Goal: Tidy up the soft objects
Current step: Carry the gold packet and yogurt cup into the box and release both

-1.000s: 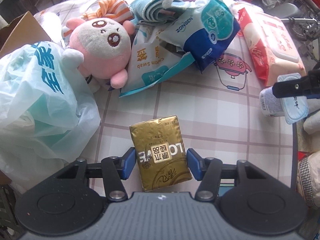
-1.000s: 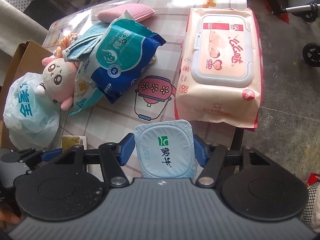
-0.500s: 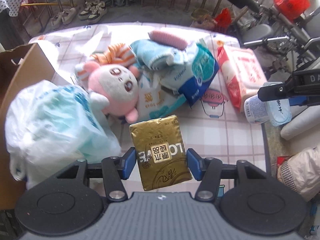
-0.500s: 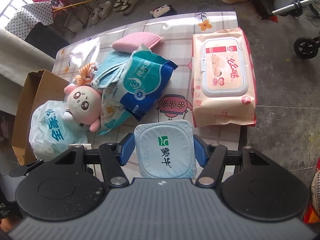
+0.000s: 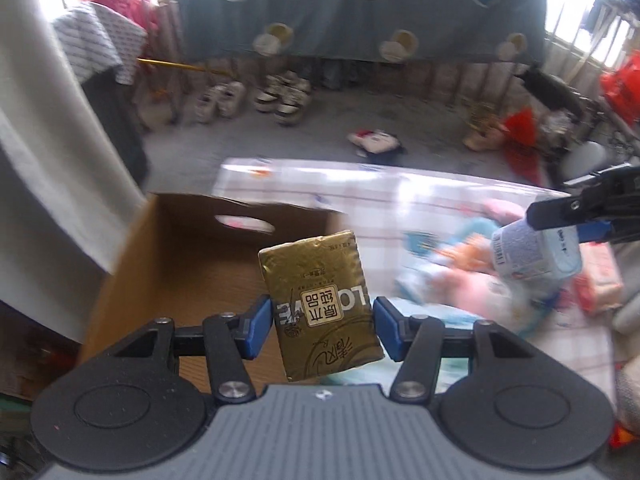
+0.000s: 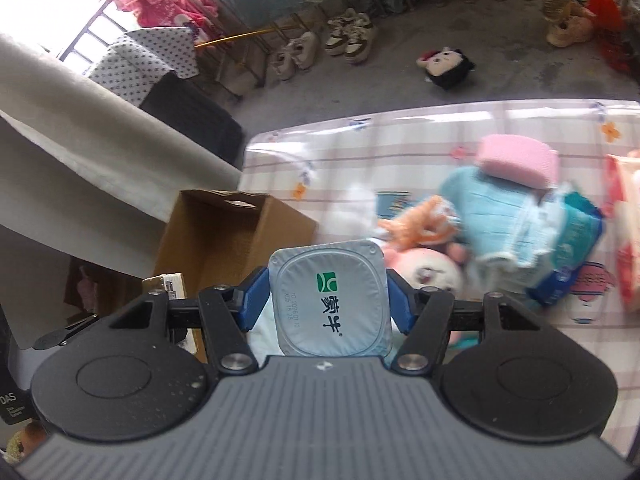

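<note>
Most of the sorting looks undone: the pink plush (image 6: 428, 272), the blue wipes pack (image 6: 560, 256), the pink sponge (image 6: 516, 160) and the other soft things lie heaped on the counter (image 6: 360, 140). The cardboard box (image 5: 192, 256) beside it shows a bare floor. The left tongs (image 5: 323, 322) are clamped on a gold tissue pack (image 5: 320, 304), held above the box's open mouth. The right tongs (image 6: 328, 300) grip a yogurt cup (image 6: 330, 300) by its sides, over the heap, near the box.

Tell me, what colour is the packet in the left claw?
Shiny gold packet, with a cream label; the left wrist view shows it best.
</note>
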A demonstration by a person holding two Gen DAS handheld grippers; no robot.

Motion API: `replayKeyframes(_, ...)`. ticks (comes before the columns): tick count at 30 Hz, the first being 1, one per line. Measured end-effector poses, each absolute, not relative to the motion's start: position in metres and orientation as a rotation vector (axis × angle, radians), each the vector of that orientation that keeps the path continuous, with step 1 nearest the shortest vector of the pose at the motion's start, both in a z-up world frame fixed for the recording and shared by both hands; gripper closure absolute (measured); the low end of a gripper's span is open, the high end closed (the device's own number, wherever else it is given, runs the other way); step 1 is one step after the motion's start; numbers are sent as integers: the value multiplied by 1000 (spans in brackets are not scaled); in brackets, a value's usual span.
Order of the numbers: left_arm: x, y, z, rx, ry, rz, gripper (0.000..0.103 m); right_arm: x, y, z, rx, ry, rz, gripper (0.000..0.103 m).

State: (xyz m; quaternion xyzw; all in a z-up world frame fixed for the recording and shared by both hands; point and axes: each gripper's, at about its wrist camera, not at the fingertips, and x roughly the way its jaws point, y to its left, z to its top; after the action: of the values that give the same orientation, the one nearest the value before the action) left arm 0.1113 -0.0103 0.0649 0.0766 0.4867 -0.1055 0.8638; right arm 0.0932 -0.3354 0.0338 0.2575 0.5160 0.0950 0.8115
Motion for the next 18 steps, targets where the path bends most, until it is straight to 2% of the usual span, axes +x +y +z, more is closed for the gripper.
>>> replayKeyframes(3, 147, 33, 50, 213, 1024, -167, 47, 140, -277, 35, 580, 1095, 290, 43)
replayKeyframes(7, 193, 73, 4, 306, 1060, -141, 47, 204, -199, 24, 616, 1114, 392, 43)
replayKeyframes(12, 235, 97, -48, 386, 1132, -175, 47, 270, -119, -20, 615, 1182, 425, 43)
replayKeyframes(18, 261, 95, -96, 473, 1164, -236, 46, 303, -65, -84, 629, 1299, 352, 43)
